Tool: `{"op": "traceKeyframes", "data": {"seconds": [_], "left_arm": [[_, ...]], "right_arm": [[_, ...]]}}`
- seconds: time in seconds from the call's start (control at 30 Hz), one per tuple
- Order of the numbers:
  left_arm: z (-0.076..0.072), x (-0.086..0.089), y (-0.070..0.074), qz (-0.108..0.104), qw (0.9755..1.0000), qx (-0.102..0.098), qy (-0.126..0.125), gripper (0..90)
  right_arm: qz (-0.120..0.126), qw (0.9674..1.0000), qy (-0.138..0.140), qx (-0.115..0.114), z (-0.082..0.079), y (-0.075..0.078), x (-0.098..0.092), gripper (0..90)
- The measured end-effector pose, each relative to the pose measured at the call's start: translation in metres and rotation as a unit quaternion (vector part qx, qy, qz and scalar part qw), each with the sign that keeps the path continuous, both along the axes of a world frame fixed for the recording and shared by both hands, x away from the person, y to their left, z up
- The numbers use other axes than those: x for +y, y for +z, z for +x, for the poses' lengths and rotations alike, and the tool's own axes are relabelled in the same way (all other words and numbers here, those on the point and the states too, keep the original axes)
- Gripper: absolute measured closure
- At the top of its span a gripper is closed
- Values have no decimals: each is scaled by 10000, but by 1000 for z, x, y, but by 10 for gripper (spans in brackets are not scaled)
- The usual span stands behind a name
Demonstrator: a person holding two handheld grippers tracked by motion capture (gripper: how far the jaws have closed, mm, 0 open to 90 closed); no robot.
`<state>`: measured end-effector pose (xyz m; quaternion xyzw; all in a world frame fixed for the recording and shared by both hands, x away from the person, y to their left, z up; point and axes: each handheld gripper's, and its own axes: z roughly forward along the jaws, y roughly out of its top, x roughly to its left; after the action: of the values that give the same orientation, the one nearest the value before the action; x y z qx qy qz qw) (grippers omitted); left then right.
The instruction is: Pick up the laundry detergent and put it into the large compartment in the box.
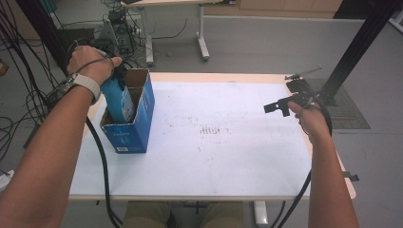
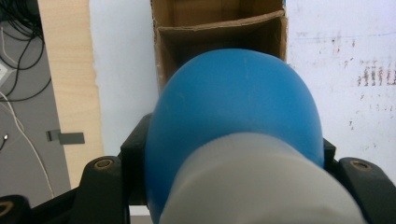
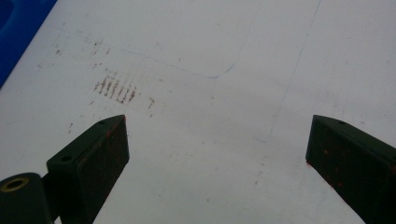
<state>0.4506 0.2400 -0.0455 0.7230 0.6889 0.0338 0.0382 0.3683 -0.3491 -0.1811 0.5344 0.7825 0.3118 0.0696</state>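
Observation:
A blue bottle (image 1: 119, 99) with a pale cap (image 2: 261, 186) hangs upright, its lower end inside the near compartment of an open blue cardboard box (image 1: 133, 135) at the table's left. My left gripper (image 1: 115, 75) is shut on the bottle's neck, under the person's hand. In the left gripper view the bottle (image 2: 238, 102) bulges between the black jaws, with the box's brown inside (image 2: 219, 28) beyond it. My right gripper (image 1: 277, 107) hovers open over the table's right side. Its jaws stand wide apart in the right gripper view (image 3: 217, 154), with nothing between them.
A white sheet (image 1: 223, 156) with faint brown marks (image 1: 209, 130) covers the wooden table. Cables (image 1: 28, 95) hang off the left edge. A black frame post (image 1: 361, 42) rises at the far right. A desk's legs (image 1: 203, 45) stand on the floor behind.

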Motion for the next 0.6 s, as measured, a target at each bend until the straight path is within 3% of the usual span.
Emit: {"op": "traceKeyframes", "data": {"seconds": [0.6], "left_arm": [[4, -5, -35, 60, 10000, 5, -72, 387]], "right_arm": [[0, 10000, 21, 14, 0, -8, -3, 60]]}}
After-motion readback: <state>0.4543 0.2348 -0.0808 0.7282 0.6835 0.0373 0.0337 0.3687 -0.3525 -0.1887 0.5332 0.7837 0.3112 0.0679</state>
